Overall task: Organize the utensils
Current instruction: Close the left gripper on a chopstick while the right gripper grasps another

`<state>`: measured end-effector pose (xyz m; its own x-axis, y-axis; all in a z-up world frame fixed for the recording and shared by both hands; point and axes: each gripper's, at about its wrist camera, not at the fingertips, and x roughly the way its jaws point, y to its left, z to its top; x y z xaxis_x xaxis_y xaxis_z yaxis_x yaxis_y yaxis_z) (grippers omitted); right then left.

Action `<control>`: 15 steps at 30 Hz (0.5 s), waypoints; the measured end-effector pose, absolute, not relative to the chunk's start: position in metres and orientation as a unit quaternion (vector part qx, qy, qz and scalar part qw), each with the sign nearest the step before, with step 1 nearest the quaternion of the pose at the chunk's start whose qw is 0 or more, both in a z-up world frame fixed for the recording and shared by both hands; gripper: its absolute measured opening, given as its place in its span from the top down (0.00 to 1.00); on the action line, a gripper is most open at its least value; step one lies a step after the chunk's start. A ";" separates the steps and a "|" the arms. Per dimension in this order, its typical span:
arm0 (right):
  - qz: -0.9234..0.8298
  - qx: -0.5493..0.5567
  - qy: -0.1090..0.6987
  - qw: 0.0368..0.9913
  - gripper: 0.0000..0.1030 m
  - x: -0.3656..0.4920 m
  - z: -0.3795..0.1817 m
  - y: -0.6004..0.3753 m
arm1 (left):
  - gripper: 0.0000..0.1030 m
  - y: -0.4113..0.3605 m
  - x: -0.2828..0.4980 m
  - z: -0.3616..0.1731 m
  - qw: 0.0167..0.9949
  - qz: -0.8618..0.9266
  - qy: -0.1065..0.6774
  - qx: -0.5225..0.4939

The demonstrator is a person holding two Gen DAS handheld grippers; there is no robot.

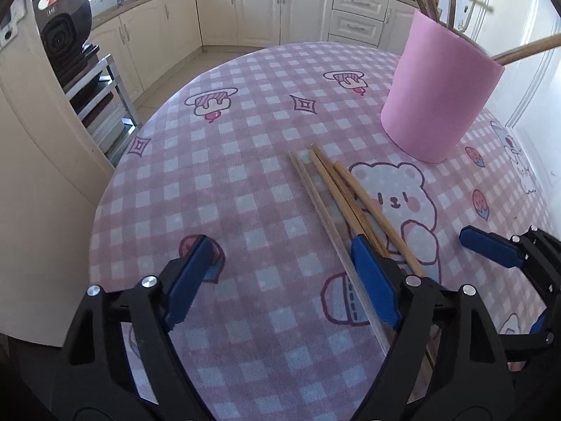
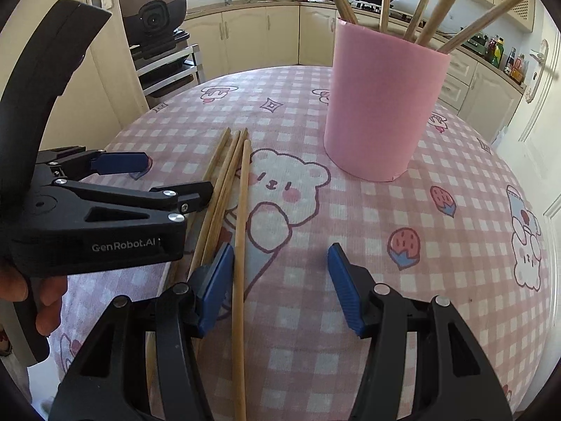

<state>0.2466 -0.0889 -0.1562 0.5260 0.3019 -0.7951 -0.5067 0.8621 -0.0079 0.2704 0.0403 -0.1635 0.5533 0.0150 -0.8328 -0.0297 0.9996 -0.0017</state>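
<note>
We see four loose chopsticks (image 2: 224, 189) lying side by side on the pink checked tablecloth (image 1: 245, 161), running from the middle of the right wrist view down to its lower edge, just left of a printed bear (image 2: 280, 189). In the left wrist view the same chopsticks (image 1: 336, 189) fan out from centre toward the lower right.

Behind them, at upper right in both views, stands a pink cup (image 2: 382, 105) that holds more chopsticks (image 2: 431, 7), leaning out over its rim.

We find the right tongs (image 2: 280, 280) at the bottom of the right wrist view, jaws about half open with nothing gripped. One chopstick passes between the blue pads, close to the left one; the other three lie outside that pad.

The left tongs (image 1: 284, 273) stand wide open and empty in their own view. Their right-hand pad (image 1: 371, 280) sits over the chopsticks, and the left pad hangs above bare cloth. In the right wrist view the left tongs (image 2: 164, 179) reach in from the left edge, with fingers of a hand (image 2: 45, 301) wrapped around the handle at lower left.

Cream kitchen cabinets (image 1: 263, 10) fill the background, and a dark rice cooker (image 2: 154, 7) sits on a metal rack (image 2: 168, 70) at upper left.
</note>
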 end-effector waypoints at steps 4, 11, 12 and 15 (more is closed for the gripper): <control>0.236 -0.125 0.434 0.860 0.50 0.259 -0.156 -0.084 | 0.41 0.045 0.276 -0.160 0.882 0.016 0.472 -0.010; 0.248 -0.130 0.454 0.846 0.65 0.285 -0.152 -0.067 | 0.69 0.051 0.291 -0.159 0.877 -0.003 0.480 -0.003; 0.250 -0.132 0.456 0.844 0.69 0.287 -0.152 -0.063 | 0.71 0.051 0.292 -0.158 0.876 -0.006 0.482 -0.002; 0.255 -0.130 0.465 0.838 0.70 0.297 -0.152 -0.052 | 0.74 0.051 0.299 -0.158 0.873 -0.012 0.487 -0.005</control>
